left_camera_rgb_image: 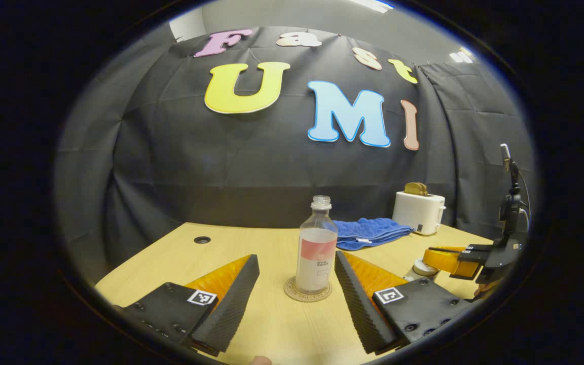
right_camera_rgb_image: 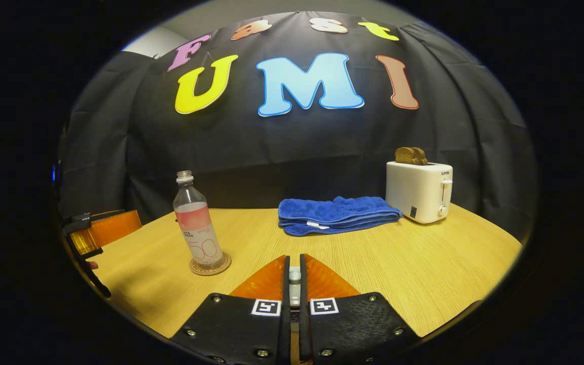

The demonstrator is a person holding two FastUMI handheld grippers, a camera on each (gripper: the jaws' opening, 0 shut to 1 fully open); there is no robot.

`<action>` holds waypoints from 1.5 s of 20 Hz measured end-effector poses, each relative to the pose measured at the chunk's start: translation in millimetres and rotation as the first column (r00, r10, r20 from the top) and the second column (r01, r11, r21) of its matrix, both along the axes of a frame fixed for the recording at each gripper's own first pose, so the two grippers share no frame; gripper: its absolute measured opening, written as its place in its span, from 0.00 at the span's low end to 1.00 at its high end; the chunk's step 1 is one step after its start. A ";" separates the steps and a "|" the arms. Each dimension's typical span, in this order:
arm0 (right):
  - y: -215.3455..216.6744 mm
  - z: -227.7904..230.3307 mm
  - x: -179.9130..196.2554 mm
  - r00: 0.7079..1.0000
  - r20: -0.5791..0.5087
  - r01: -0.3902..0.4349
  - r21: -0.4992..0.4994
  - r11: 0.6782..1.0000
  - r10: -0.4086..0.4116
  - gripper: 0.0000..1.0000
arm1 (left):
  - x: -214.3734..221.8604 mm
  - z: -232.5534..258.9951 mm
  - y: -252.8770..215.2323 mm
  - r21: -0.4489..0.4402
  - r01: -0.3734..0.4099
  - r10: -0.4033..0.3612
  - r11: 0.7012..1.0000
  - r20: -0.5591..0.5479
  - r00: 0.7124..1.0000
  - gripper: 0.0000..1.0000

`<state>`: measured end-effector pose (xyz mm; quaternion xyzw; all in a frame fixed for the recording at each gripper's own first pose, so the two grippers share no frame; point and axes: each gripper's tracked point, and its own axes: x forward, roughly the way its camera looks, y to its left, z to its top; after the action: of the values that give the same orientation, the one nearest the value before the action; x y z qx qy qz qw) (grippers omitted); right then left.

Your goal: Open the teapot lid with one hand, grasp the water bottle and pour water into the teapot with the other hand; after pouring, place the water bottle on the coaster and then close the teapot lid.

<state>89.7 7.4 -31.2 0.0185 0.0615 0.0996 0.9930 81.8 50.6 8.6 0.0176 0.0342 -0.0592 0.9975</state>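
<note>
A clear uncapped water bottle with a pink label stands upright on a round coaster on the wooden table. My left gripper is open, its fingers flanking the bottle with gaps on both sides. In the right gripper view the bottle and coaster sit to the left, with the left gripper beside them. My right gripper is shut on a small pale knob, the teapot lid. In the left gripper view the right gripper rests on the pale round lid. The teapot body is hidden.
A folded blue towel lies at the back of the table. A white toaster holding bread stands to its right. A cable hole sits near the table's far left corner.
</note>
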 end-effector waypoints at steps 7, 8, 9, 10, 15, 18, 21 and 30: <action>-0.6 -3.6 1.8 1.000 -0.001 0.008 0.006 1.000 -0.008 0.07 | -1.0 -0.4 2.4 -0.005 -0.006 0.006 1.000 0.000 1.000 1.00; 0.4 -3.8 1.7 1.000 -0.003 0.009 0.007 1.000 -0.009 0.07 | -1.5 0.4 3.2 -0.005 -0.007 0.007 1.000 -0.001 1.000 1.00; 0.2 -4.2 2.4 1.000 -0.003 0.009 0.005 1.000 -0.009 0.11 | -1.7 0.2 3.5 -0.005 -0.008 0.008 1.000 -0.001 1.000 1.00; -0.4 -3.2 1.4 1.000 -0.002 0.011 0.000 1.000 -0.011 0.12 | -1.2 0.7 3.4 -0.005 -0.008 0.008 1.000 -0.001 1.000 1.00; -1.2 -1.6 4.6 1.000 0.012 0.024 -0.006 1.000 -0.024 0.43 | -1.5 -2.5 0.9 -0.013 -0.009 0.009 1.000 -0.007 1.000 1.00; -1.0 -0.8 5.6 1.000 0.013 0.027 -0.012 1.000 -0.027 0.44 | -2.6 -4.1 -2.6 -0.020 -0.005 0.005 1.000 -0.014 1.000 1.00; 0.8 7.9 -1.6 0.999 0.030 0.026 -0.010 1.000 -0.025 0.48 | -7.7 -1.0 -9.0 -0.029 0.002 -0.002 1.000 -0.014 1.000 1.00; 3.7 62.8 -71.7 0.986 0.161 0.043 -0.019 0.999 -0.039 0.48 | -66.5 14.9 -36.4 -0.035 0.016 -0.015 0.999 0.032 0.999 1.00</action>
<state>18.0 11.2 31.7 0.0004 -0.0182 0.0795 0.9967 15.3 14.2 23.5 0.0014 0.0171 -0.0674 0.9976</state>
